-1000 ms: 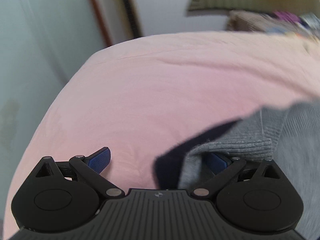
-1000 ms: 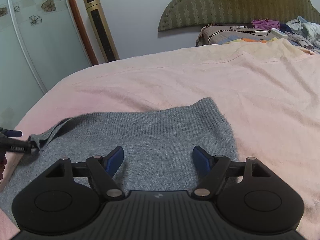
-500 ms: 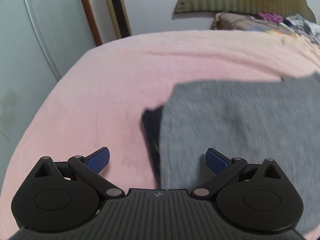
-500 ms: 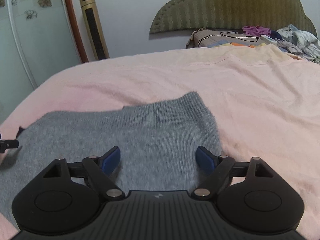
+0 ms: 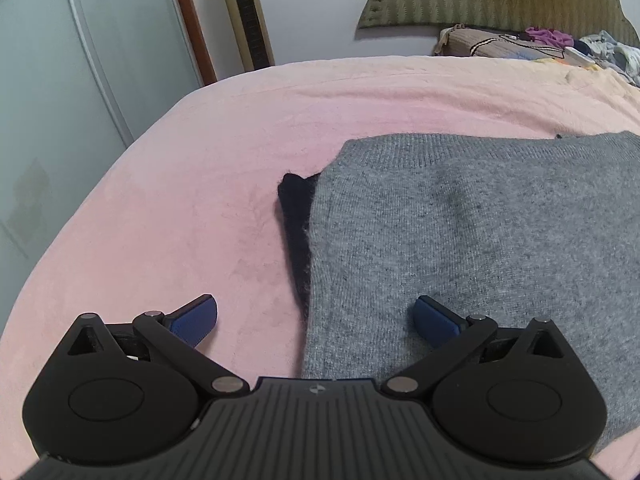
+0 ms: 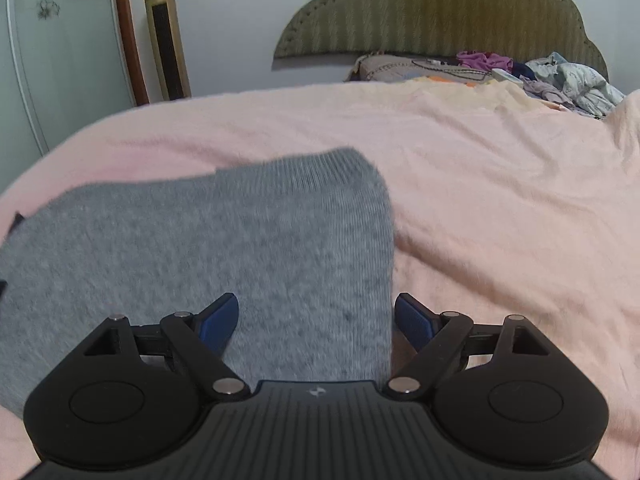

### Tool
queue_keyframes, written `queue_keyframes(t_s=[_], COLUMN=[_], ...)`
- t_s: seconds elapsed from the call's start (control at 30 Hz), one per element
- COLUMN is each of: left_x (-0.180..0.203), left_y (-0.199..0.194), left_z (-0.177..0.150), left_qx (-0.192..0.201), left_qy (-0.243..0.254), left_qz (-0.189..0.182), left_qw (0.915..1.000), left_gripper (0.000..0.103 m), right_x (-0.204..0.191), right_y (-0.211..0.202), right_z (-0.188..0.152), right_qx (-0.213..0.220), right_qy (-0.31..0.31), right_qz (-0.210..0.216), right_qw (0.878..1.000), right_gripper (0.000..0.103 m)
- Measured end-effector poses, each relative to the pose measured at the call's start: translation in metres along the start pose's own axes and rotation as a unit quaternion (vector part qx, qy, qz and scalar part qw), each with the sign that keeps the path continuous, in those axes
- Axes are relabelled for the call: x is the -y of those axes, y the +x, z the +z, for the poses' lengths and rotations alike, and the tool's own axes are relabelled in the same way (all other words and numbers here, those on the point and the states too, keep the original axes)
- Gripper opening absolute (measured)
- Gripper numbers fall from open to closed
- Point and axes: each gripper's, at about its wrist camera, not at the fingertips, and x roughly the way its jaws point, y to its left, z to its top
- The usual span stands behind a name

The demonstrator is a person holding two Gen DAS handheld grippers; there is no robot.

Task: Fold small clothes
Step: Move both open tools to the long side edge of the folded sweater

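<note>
Folded over since a second ago, the grey sweater (image 5: 472, 240) now lies flat on the pink blanket (image 5: 180, 184), where earlier its edge hung lifted at the left gripper's right pad. A dark layer (image 5: 296, 224) peeks out from under its left edge. In the right wrist view the sweater (image 6: 224, 248) has its ribbed hem at the far side and its right edge running down between the pads.

Both grippers hover over it with nothing clamped. The left gripper (image 5: 316, 320) has its jaws wide apart, one pad above the blanket and one above the knit. The right gripper (image 6: 316, 320) has just been widening its jaws; they stand apart over the sweater's right edge, not pressing it.

Beyond the blanket are a green headboard (image 6: 440, 12), a pile of clothes (image 6: 560, 76), a gold tower fan (image 6: 166, 36) and a glass door (image 5: 80, 80)
</note>
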Motion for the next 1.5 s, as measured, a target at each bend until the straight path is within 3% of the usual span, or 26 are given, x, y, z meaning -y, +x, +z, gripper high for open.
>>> queue_keyframes(t_s=[0.27,0.8,1.37,1.5], left_x=[-0.005,-0.015,-0.014,-0.018], left_y=[0.001,0.003,0.0,-0.007], left_z=[-0.003,-0.01,-0.013,-0.006], left_qx=[-0.003,-0.002,0.009,0.006], left_qy=[-0.024,-0.071,-0.062,-0.046], left_qz=[-0.008,-0.031,-0.029,-0.037], left_qw=[0.9997,0.997,0.9976,0.9982], left_gripper=[0.103,0.103,0.103,0.103], right_x=[0.004,0.008,0.006,-0.006], right_y=[0.002,0.002,0.003,-0.01], right_z=[-0.01,-0.015,-0.011,-0.011], right_qx=[0.013,0.024,0.016,0.039], right_qy=[0.015,0.032,0.022,0.001], right_qz=[-0.007,-0.004,-0.007,-0.032], right_qw=[1.0,0.999,1.0,0.999], right_gripper=[0.103,0.103,0.103,0.103])
